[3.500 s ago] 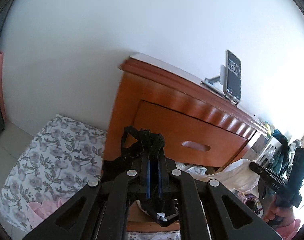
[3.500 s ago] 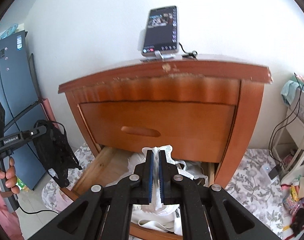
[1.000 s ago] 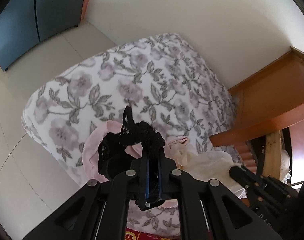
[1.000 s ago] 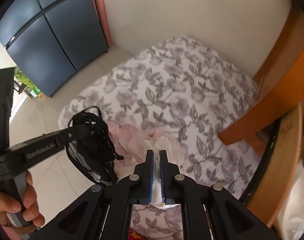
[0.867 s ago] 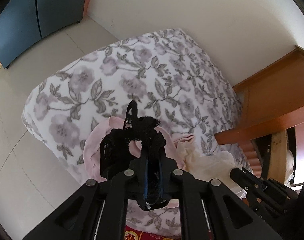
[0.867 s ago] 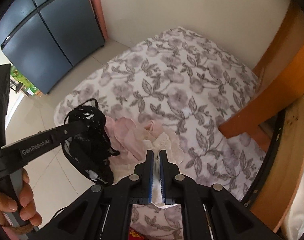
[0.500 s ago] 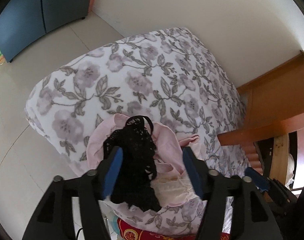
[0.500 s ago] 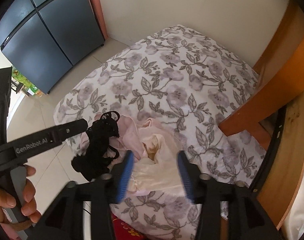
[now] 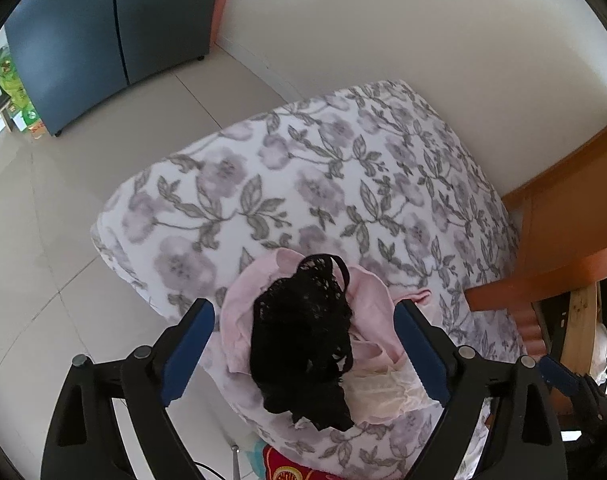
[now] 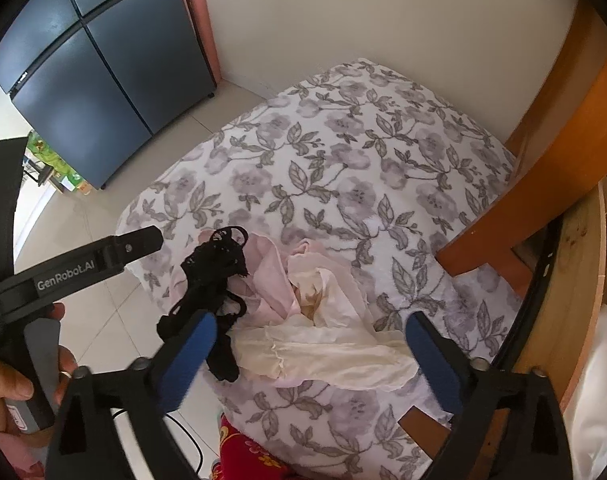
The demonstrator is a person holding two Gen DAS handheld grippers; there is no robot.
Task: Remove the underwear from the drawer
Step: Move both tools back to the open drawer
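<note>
Jaws on the left gripper (image 9: 303,344) and right gripper (image 10: 309,352) have just spread wide, leaving black lace underwear (image 9: 303,336) and cream underwear (image 10: 327,354) dropped on the floral blanket (image 10: 343,168) beside the drawer (image 10: 575,280).

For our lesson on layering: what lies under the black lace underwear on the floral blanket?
Under the black lace underwear lies a pale pink garment, with a cream lace-trimmed garment beside it, all on the floral blanket. What lies beneath the pink garment is hidden.
</note>
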